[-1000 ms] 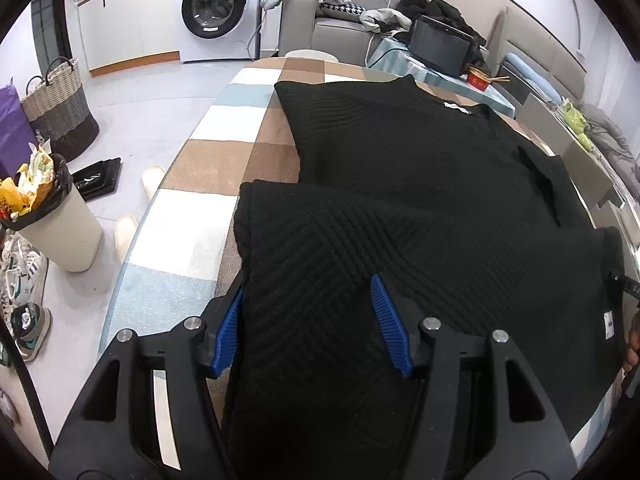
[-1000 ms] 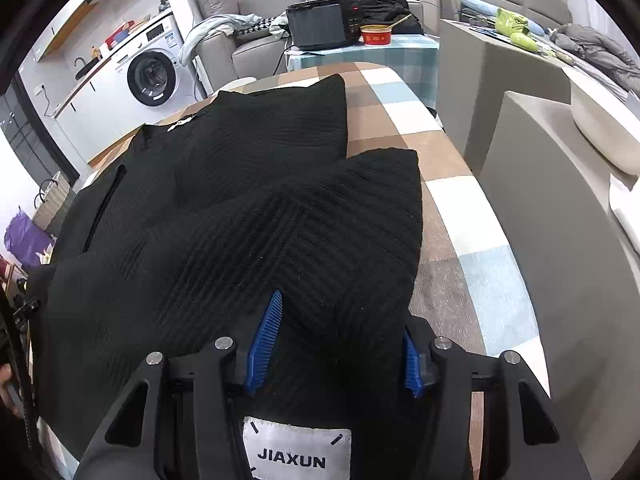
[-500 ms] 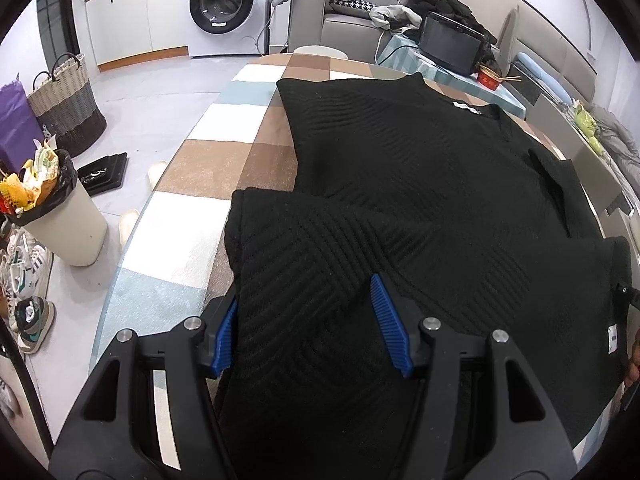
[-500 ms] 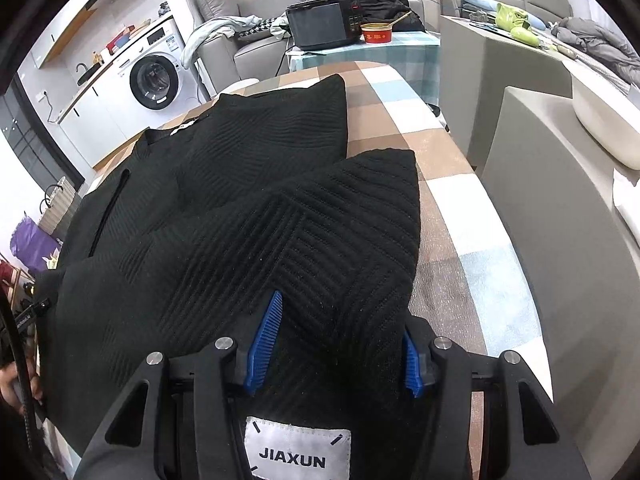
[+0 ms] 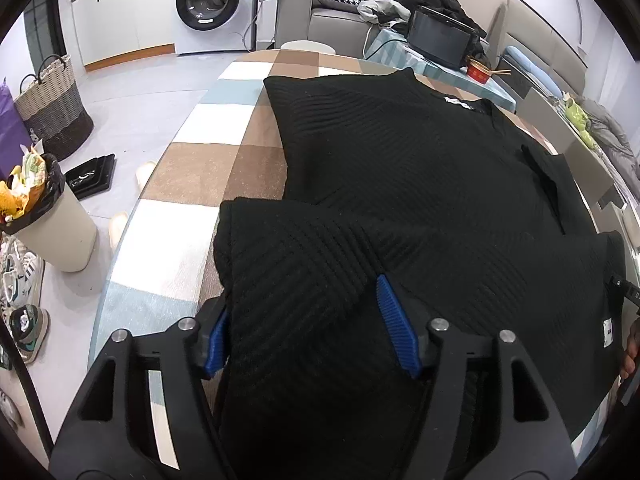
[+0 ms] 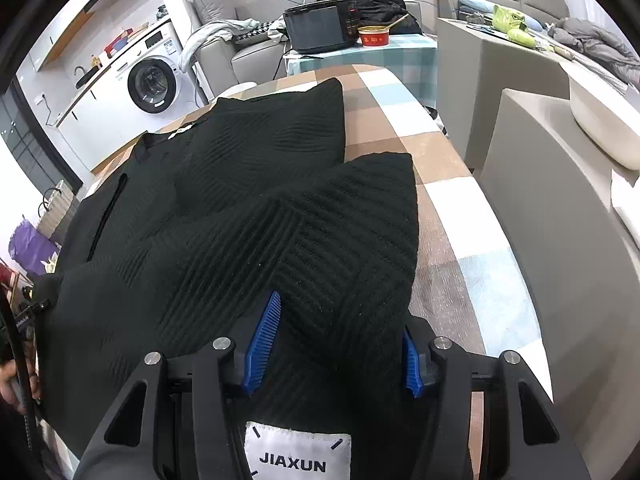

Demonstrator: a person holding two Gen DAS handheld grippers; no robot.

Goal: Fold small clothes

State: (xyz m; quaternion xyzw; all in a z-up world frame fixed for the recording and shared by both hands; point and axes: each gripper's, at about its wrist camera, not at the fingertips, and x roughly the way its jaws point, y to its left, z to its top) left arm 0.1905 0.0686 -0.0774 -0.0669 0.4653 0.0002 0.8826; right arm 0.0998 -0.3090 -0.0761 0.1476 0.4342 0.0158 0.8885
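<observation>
A black ribbed knit sweater lies spread on the checked table; it also shows in the right wrist view. My left gripper has its blue pads wide apart with the sweater's near left corner bunched between them. My right gripper likewise stands wide, with the near right corner between its pads and a white JIAXUN label below. Both near corners are lifted over the sweater's body. Whether the pads pinch the cloth is hidden by the fabric.
A trash bin, basket and shoes stand on the floor at left. A washing machine and sofa are behind. A side table with a black appliance and red bowl stands beyond. Grey chairs flank the right edge.
Both grippers have carried the sweater's near corners a little forward and up. The folded flaps now cover more of the sweater's body.
</observation>
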